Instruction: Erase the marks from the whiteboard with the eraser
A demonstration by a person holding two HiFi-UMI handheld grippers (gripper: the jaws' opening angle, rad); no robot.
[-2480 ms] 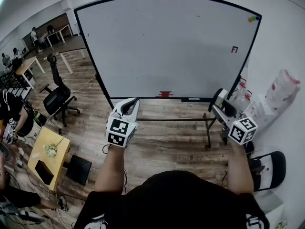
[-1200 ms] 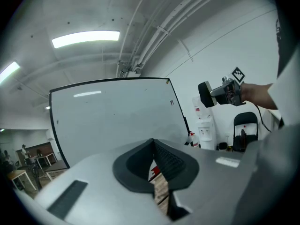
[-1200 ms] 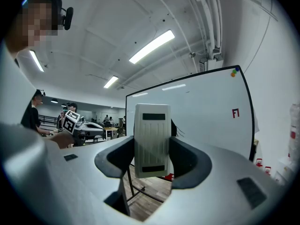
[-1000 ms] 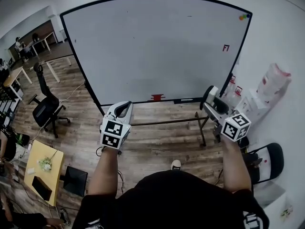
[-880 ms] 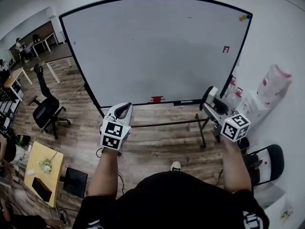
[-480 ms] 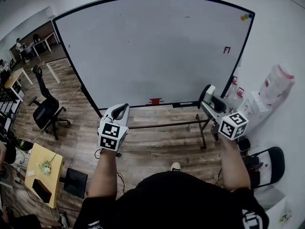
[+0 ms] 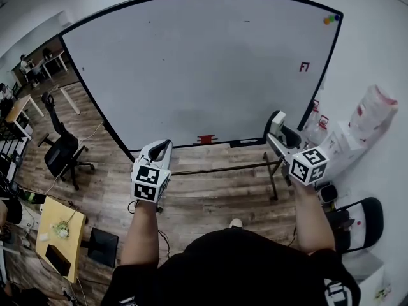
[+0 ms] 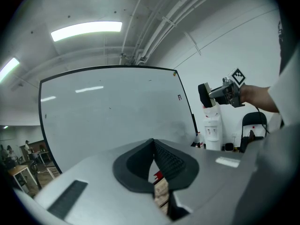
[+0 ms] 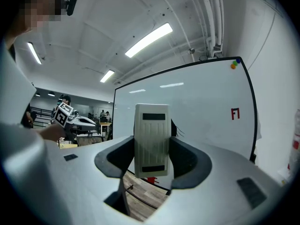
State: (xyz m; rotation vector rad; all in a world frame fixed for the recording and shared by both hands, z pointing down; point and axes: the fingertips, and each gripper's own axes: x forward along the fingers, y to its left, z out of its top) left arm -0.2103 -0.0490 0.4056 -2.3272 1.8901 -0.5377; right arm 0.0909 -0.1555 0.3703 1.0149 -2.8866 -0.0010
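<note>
A large whiteboard [image 7: 191, 69] stands in front of me with a small red mark [image 7: 304, 67] near its right edge. The same red mark [image 9: 235, 114] shows in the right gripper view and, smaller, as a red mark [image 8: 179, 97] in the left gripper view. My right gripper [image 7: 276, 126] is shut on a white eraser [image 9: 151, 139], held upright short of the board, below and left of the mark. My left gripper [image 7: 160, 148] is shut with nothing in it, its pads [image 8: 161, 159] pressed together, low before the board's bottom edge.
Coloured magnets [image 7: 331, 19] sit at the board's top right corner, and a small red item [image 7: 205, 138] lies on its tray. A water dispenser [image 7: 349, 136] and a black chair [image 7: 362, 217] stand at the right. An office chair [image 7: 61, 153] and a yellow table [image 7: 56, 227] are at the left.
The view has drawn nearer to the board and shifted left. Both grippers have risen slightly, the right one carrying the eraser a little closer to the board.
</note>
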